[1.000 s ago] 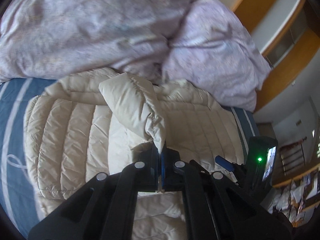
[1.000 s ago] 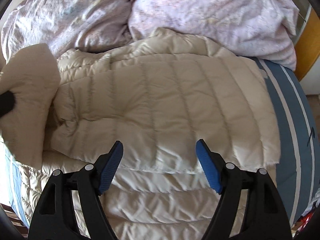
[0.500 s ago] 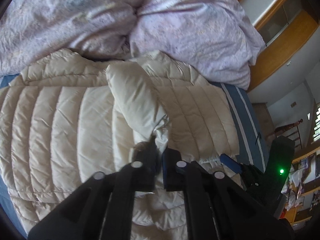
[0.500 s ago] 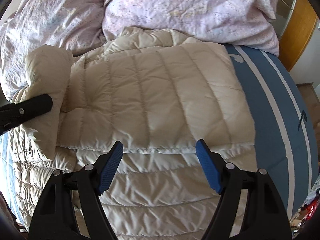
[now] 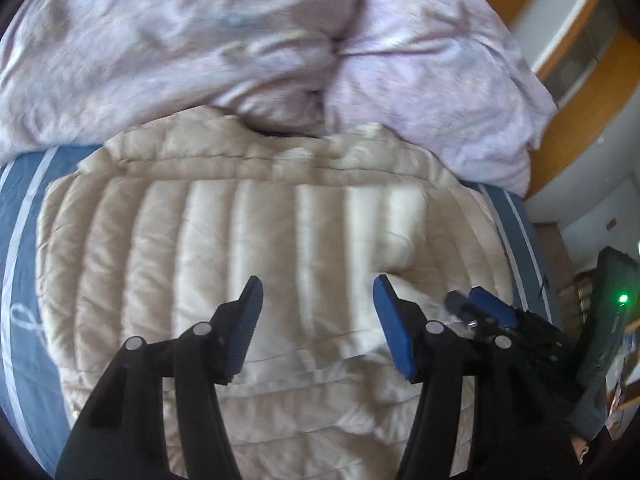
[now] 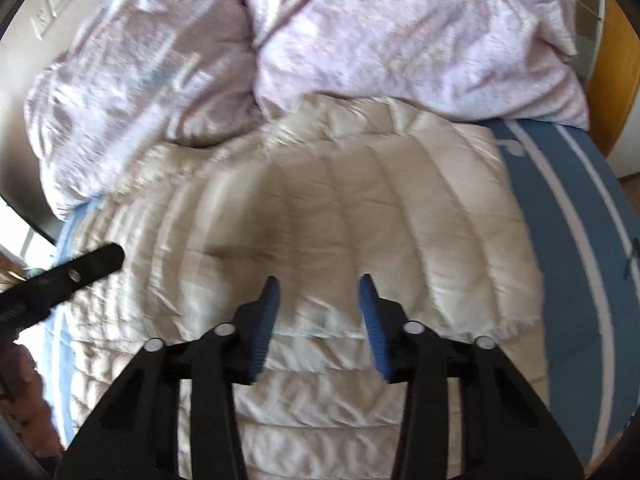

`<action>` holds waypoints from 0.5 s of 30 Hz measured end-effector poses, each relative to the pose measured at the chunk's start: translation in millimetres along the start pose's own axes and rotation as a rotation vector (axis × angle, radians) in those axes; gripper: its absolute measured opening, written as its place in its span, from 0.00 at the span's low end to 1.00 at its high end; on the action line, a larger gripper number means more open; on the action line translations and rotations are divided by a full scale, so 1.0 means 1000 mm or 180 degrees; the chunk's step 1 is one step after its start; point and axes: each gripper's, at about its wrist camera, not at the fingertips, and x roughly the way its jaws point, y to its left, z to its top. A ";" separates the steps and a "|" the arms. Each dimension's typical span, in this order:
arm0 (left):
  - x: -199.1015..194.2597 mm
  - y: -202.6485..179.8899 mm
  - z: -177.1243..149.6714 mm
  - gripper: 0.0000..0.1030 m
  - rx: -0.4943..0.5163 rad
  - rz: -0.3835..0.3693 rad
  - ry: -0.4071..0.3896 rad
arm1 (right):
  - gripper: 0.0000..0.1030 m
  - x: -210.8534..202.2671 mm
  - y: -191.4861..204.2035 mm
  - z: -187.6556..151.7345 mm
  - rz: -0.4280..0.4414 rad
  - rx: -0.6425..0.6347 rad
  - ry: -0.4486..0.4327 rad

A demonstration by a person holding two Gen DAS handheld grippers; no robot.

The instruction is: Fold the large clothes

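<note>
Left wrist view shows the left gripper (image 5: 316,312) spread and empty above the cream quilted down jacket (image 5: 248,248) lying ahead on the blue striped bedsheet (image 5: 24,240). Right gripper (image 6: 318,308) likewise gapes; each should pinch a hem corner squarely.

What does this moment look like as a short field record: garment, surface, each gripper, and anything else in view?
garment: cream quilted puffer jacket, lying spread out with one layer folded over the rest
surface: blue bedsheet with white stripes
left gripper: open, holding nothing, above the jacket
right gripper: open, holding nothing, above the jacket's folded edge
behind the jacket: crumpled lilac duvet heaped at the far end of the bed
image quality: both views motion-blurred
</note>
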 end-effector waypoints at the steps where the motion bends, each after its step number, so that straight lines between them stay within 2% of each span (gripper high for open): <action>1: -0.002 0.008 0.000 0.56 -0.0066 -0.0018 -0.0012 | 0.38 -0.001 0.003 0.001 0.0042 0.0004 -0.0022; 4: -0.007 0.032 0.001 0.56 -0.0199 0.0160 -0.0024 | 0.37 -0.003 0.019 0.007 0.0196 -0.0049 -0.0117; 6: -0.007 0.045 -0.001 0.56 -0.0211 0.0317 -0.0008 | 0.36 0.001 0.028 0.010 0.0240 -0.0103 -0.0095; 11: -0.004 0.064 -0.009 0.56 -0.0221 0.0485 0.0050 | 0.30 0.020 0.048 0.006 0.0228 -0.0243 0.0039; 15: 0.002 0.075 -0.016 0.56 -0.0250 0.0537 0.0129 | 0.24 0.042 0.055 -0.002 -0.0046 -0.0397 0.0223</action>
